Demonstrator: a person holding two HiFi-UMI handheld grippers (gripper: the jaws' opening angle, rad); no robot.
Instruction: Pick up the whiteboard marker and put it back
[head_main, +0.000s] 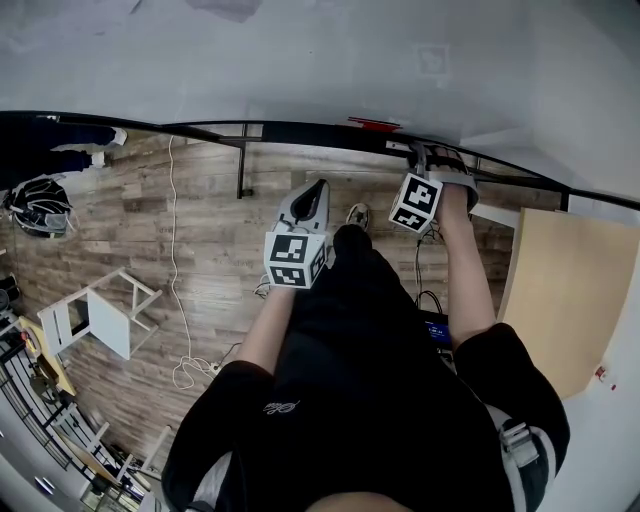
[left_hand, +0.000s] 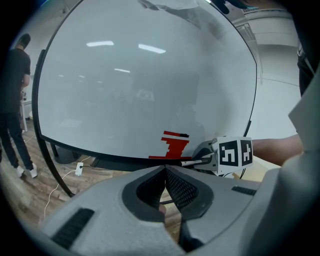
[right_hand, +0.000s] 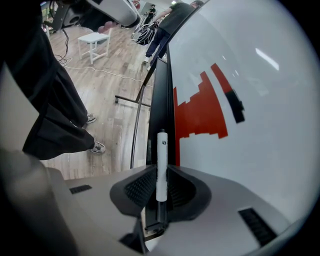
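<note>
Standing at the whiteboard (head_main: 300, 60), you hold the whiteboard marker (right_hand: 161, 155) in your right gripper (right_hand: 161, 174). Its jaws are clamped on the marker's white barrel, and the dark end sits back between them. The marker points along the black ledge (right_hand: 161, 100) that runs under the whiteboard's lower edge; whether it touches the ledge cannot be told. On the whiteboard, just above the ledge and beside the marker, is a red stepped drawing (right_hand: 200, 112) with a short black mark at its top.

Your left gripper (left_hand: 165, 170) is farther from the whiteboard, to the left of the drawing. Its jaws are closed together with nothing between them.

Below the whiteboard lies a wooden floor (head_main: 200, 230). A white cable (head_main: 175, 250) trails across it away from the whiteboard. A small white stool (head_main: 100, 315) stands well back from the whiteboard, and a black backpack (head_main: 40, 205) rests near its left end. Another person (left_hand: 15, 100) in dark clothes stands past that left end. A tan panel (head_main: 565, 300) leans beyond the whiteboard's right end.
</note>
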